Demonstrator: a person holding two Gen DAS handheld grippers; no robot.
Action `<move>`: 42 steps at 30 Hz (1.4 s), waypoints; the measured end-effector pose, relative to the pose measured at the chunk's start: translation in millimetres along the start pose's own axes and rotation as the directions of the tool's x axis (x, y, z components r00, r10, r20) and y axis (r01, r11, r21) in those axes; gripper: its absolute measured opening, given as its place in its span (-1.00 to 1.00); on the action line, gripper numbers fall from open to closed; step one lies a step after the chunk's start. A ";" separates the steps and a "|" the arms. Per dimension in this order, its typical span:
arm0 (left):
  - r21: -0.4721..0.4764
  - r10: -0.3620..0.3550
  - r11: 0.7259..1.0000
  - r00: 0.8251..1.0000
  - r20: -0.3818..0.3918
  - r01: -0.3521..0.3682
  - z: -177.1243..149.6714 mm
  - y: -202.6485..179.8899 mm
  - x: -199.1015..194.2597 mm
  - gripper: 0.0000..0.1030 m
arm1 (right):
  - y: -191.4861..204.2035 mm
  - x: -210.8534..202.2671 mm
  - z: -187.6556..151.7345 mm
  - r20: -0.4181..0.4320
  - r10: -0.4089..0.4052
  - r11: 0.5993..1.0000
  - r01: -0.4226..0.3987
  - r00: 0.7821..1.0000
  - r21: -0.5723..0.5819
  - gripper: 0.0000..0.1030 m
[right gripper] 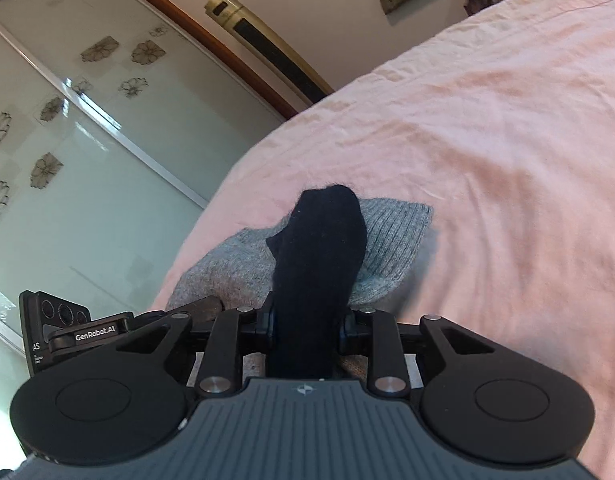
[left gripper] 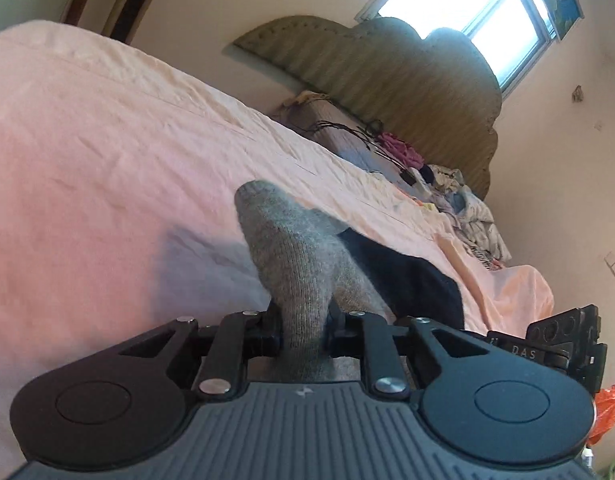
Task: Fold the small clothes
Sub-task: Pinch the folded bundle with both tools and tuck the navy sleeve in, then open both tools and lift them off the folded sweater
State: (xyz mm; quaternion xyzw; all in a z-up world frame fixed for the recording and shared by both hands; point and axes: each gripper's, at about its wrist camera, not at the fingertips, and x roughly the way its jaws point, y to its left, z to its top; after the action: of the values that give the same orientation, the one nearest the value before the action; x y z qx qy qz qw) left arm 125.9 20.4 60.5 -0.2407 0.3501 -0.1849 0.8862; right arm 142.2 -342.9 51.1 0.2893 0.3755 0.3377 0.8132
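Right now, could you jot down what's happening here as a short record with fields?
Surface: pink bedsheet
Left hand-held gripper: shut on grey sock
Right hand-held gripper: shut on black sock
Sock overlap: black lies over grey in the right wrist view
Background: pile of clothes near padded headboard
Fold: not yet done

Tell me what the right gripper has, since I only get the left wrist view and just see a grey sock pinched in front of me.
Observer: The right gripper is shut on a black sock.
Operator: Where does that sock sit against the grey one?
Observer: It lies across the grey sock, whose ribbed cuff shows beyond it on the pink sheet.
Operator: Anything past the bed on that side?
Observer: A glass sliding door with flower prints.
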 end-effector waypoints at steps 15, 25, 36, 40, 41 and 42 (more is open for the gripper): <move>-0.111 -0.059 0.993 0.993 -0.101 0.048 -101.7 31.3 -62.6 0.02 | 0.3 -24.6 -67.3 -0.130 -0.049 0.993 0.062 0.990 0.098 0.48; -0.071 -0.049 0.997 0.986 -0.159 0.038 -107.0 16.3 -99.8 -0.68 | 41.5 -39.3 -89.9 -0.190 -0.036 0.998 0.026 0.981 -0.054 -0.61; 0.383 0.190 0.884 0.955 0.230 -0.268 -115.0 -45.0 -134.0 0.62 | 28.9 -57.8 -37.6 0.007 -0.062 0.997 0.062 0.998 0.036 0.20; 0.458 0.165 0.863 0.976 0.144 -0.213 -127.2 -62.5 -93.2 0.62 | 16.6 -10.3 -6.3 -0.043 -0.117 0.990 0.120 0.992 0.074 0.19; 0.467 0.165 0.860 0.978 0.126 -0.205 -131.9 -64.1 -84.8 0.62 | 13.0 2.1 -2.8 -0.070 -0.116 0.989 0.122 0.991 0.085 0.17; 0.474 0.164 0.858 0.980 0.114 -0.199 -136.0 -66.0 -78.7 0.62 | 11.8 13.7 -1.2 -0.092 -0.122 0.988 0.129 0.988 0.082 -0.34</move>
State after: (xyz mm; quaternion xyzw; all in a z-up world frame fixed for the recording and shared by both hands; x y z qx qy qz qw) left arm -35.1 -34.8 52.0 0.0158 0.2828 -0.1736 0.9432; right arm 144.1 -325.0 53.3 0.2856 0.4423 0.2811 0.8023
